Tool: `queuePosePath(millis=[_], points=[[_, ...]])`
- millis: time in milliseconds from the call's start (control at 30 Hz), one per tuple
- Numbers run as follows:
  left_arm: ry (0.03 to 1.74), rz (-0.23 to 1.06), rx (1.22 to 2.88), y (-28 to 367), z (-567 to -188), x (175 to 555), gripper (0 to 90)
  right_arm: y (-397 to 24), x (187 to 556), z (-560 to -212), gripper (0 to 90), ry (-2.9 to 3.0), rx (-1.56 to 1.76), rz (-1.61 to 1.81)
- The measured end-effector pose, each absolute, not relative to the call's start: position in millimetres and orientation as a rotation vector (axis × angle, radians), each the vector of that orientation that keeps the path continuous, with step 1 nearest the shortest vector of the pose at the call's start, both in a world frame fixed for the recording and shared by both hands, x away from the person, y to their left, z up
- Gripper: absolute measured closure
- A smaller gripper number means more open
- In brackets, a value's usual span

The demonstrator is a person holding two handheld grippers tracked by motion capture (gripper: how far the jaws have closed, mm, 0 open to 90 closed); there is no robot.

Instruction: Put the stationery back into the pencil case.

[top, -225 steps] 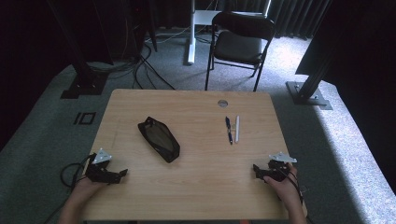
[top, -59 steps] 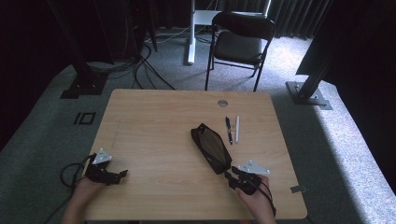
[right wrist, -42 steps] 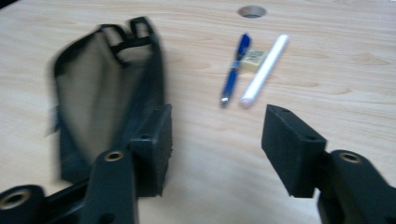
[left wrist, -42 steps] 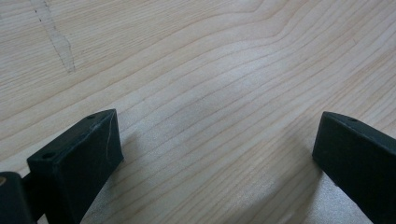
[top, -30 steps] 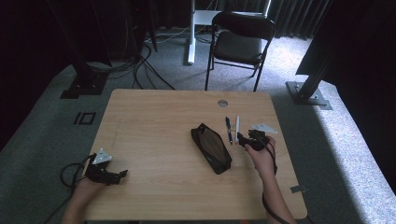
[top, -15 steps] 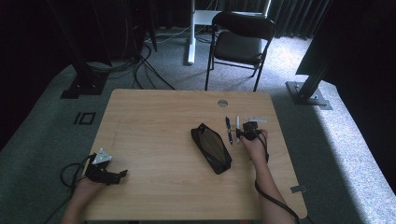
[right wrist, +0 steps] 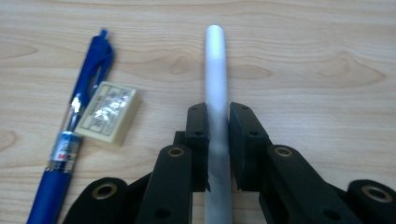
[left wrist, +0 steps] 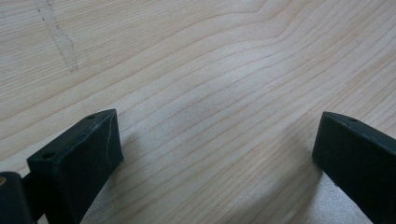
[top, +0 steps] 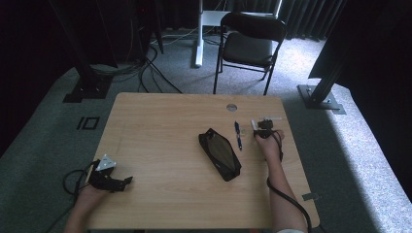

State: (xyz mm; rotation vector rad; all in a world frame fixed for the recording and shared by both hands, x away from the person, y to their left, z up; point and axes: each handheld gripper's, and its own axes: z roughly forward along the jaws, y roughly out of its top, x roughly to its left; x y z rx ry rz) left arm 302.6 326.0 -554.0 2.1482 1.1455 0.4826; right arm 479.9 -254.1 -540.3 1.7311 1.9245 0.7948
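Colours on your counter

Your right tool (right wrist: 217, 140) is black, its pads on a white pen (right wrist: 216, 70); beside it you have a blue pen (right wrist: 81, 121), a cream eraser (right wrist: 108, 112), a black pouch (top: 219, 154), and a light wood-grain counter (top: 160, 126).

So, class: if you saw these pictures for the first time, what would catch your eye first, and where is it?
The right gripper, toward the table's far right, shut on a white pen. Beside it lie a blue pen and a small eraser. A black pencil case lies mid-table, and the left gripper rests open near the front left corner.
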Motion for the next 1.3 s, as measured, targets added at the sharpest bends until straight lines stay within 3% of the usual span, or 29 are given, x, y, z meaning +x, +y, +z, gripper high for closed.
queuePosePath(millis=[333, 767, 1300], points=[[1.15, 0.484, 2.145, 325.9, -554.1, 302.6, 1.6, -261.9, 458.6, -501.1, 78.3, 1.864, 1.729, 1.009], [1.152, 0.485, 2.145, 326.1, -554.0, 302.7, 1.6, -221.2, 419.0, -441.1, 78.3, 1.93, 1.488, 1.249], [1.152, 0.485, 2.145, 326.1, -554.0, 302.7, 1.6, -149.4, 392.0, -442.9, 78.4, 2.173, 1.307, 1.248]])
